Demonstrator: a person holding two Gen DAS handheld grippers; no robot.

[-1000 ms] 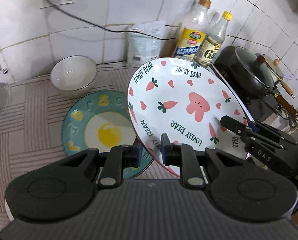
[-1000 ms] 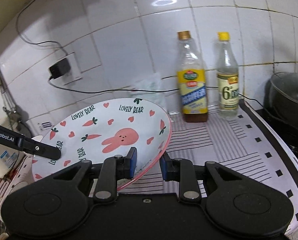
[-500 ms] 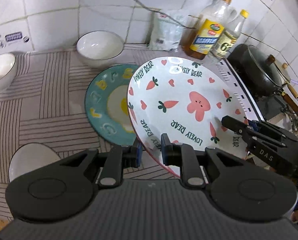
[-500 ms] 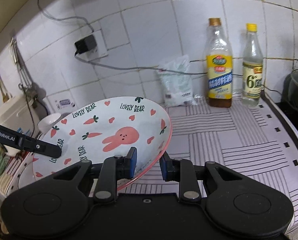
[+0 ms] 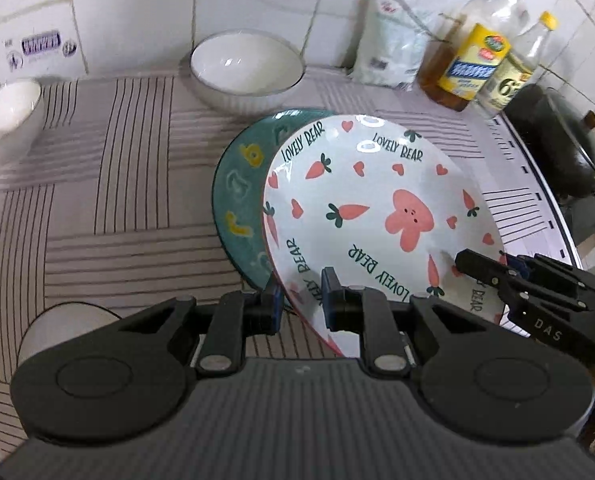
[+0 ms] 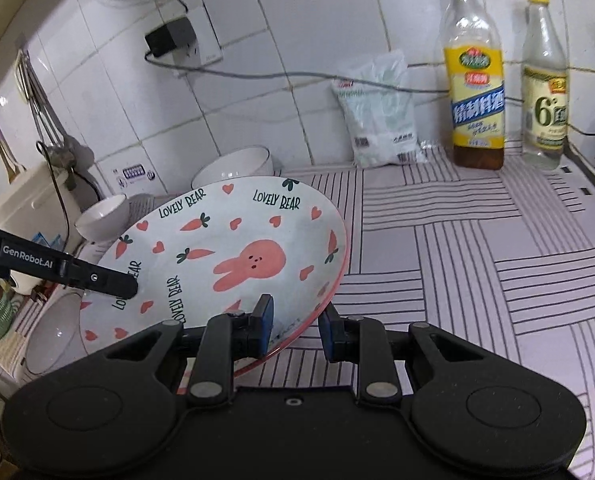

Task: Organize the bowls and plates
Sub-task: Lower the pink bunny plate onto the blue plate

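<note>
Both grippers hold a white rabbit-and-carrot plate (image 5: pixel 369 208) by opposite rims, above the counter. My left gripper (image 5: pixel 299 304) is shut on its near rim. My right gripper (image 6: pixel 295 320) is shut on the plate (image 6: pixel 233 256) at its right rim. The plate hangs over a teal egg plate (image 5: pixel 237 196) that lies flat on the striped mat and is mostly hidden. A large white bowl (image 5: pixel 246 66) stands by the wall. A smaller white bowl (image 5: pixel 5 110) stands at the far left. Another white bowl (image 5: pixel 63 326) sits near my left gripper.
Two bottles (image 6: pixel 473 80) (image 6: pixel 545 80) and a white bag (image 6: pixel 381 112) stand along the tiled wall. A black pot (image 5: pixel 557 148) sits on the stove at the right. A plugged-in adapter and cable (image 6: pixel 171 36) hang on the wall. A cream appliance (image 6: pixel 25 200) stands at the left.
Both grippers have carried the rabbit plate leftward along the counter, over the teal plate. More of the left side and its bowls has come into view. The grips are unchanged.
</note>
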